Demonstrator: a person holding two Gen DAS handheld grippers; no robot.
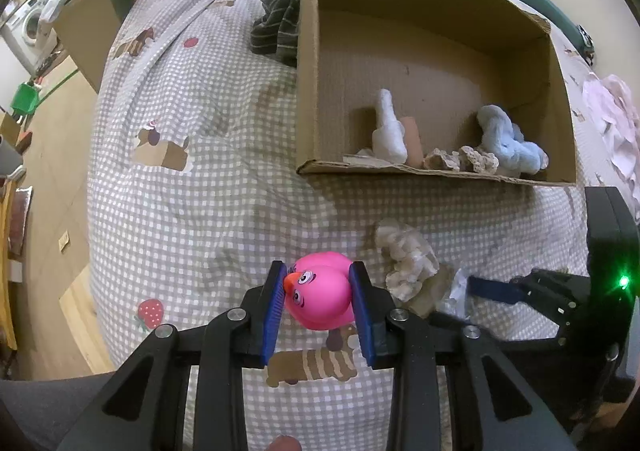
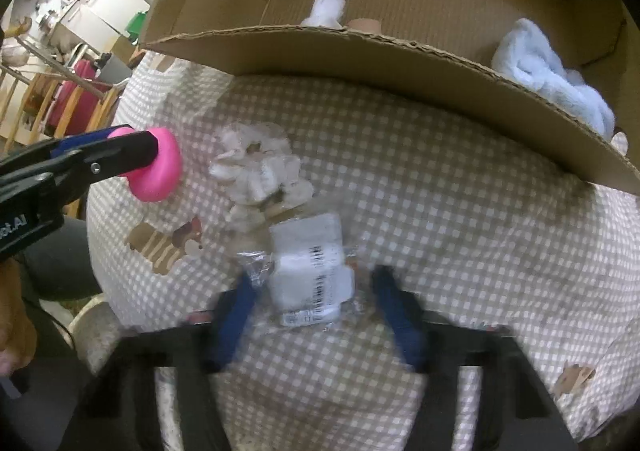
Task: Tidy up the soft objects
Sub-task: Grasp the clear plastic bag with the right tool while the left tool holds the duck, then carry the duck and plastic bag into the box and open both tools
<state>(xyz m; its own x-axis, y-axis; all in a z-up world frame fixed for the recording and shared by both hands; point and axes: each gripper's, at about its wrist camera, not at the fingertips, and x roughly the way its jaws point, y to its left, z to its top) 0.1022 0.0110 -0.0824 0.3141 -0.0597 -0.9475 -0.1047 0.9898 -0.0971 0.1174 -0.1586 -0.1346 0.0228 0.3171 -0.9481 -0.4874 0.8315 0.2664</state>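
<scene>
The left gripper point(image 1: 318, 297) sits low in the middle of the left wrist view. Its 2 blue pads squeeze a pink rubber duck with an orange beak point(image 1: 320, 293), 1 pad on each side. The duck is held tight just above the bed cover with small grey and white squares point(image 1: 200, 179).

Just right of the duck lies a fluffy cream scrunchie point(image 1: 408, 263), resting on the cover. Farther right, at the edge of that view, is the right gripper point(image 2: 314, 301). In its own view it sits low in the middle and looks blurry. Its 2 blue pads stand apart, 1 on each side of a small clear plastic packet with a white label and a barcode point(image 2: 310, 271). The packet lies on the cover between them. The blur hides whether the pads touch it, so it does not look gripped.

Above, in the upper right of the left wrist view, is a big open brown cardboard box point(image 1: 312, 51). Inside it, near the front wall, are a white fuzzy toy point(image 1: 388, 131), a fluffy light blue cloth point(image 1: 508, 143) and a small beige scrunchie point(image 1: 460, 161). A dark striped cloth point(image 1: 280, 23) lies bunched against the box's left wall, outside it.
</scene>
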